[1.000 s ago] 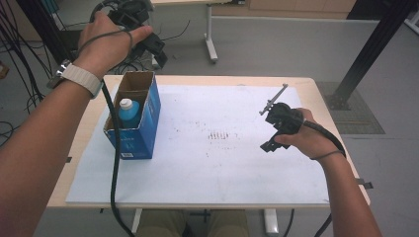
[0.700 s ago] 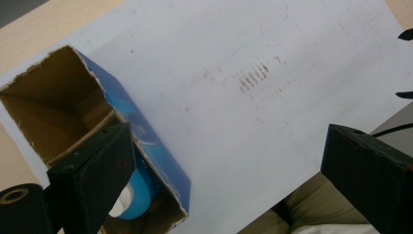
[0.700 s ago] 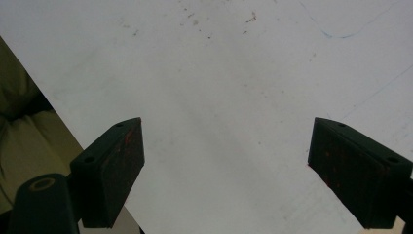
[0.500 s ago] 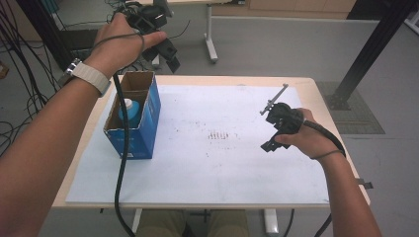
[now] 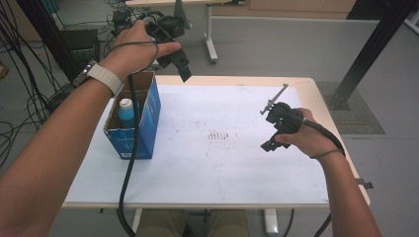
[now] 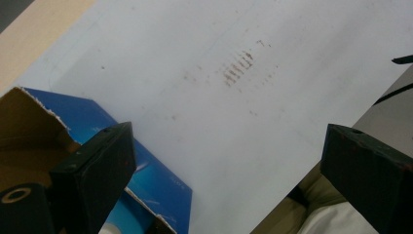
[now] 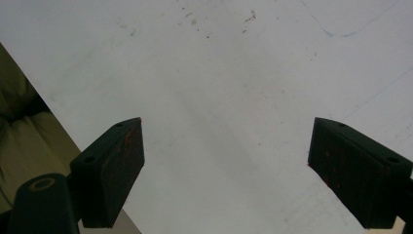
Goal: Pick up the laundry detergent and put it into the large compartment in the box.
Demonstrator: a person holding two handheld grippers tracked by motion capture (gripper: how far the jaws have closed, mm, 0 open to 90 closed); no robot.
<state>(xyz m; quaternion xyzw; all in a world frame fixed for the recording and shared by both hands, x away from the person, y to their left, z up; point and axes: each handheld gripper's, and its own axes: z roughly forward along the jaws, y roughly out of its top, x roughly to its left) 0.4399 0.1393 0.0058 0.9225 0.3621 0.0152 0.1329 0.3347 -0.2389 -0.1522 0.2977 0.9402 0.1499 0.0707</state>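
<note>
Tongs spread wide, our left tongs (image 5: 173, 47) hover at upper left above the blue box (image 5: 143, 123) holding the bottle (image 5: 126, 111), right tongs (image 5: 276, 123) likewise released; next, we judge, lower and clamp the bottle.

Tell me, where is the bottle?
In the high view, the bottle stands inside the blue box at the table's left, below the raised left gripper.

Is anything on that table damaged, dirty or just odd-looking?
Two things. The blue box at the table's left has its top torn open, with ragged cardboard edges; a capped bottle stands inside it. And the white sheet carries a patch of small brownish marks near its middle, with fainter specks scattered around.
</note>
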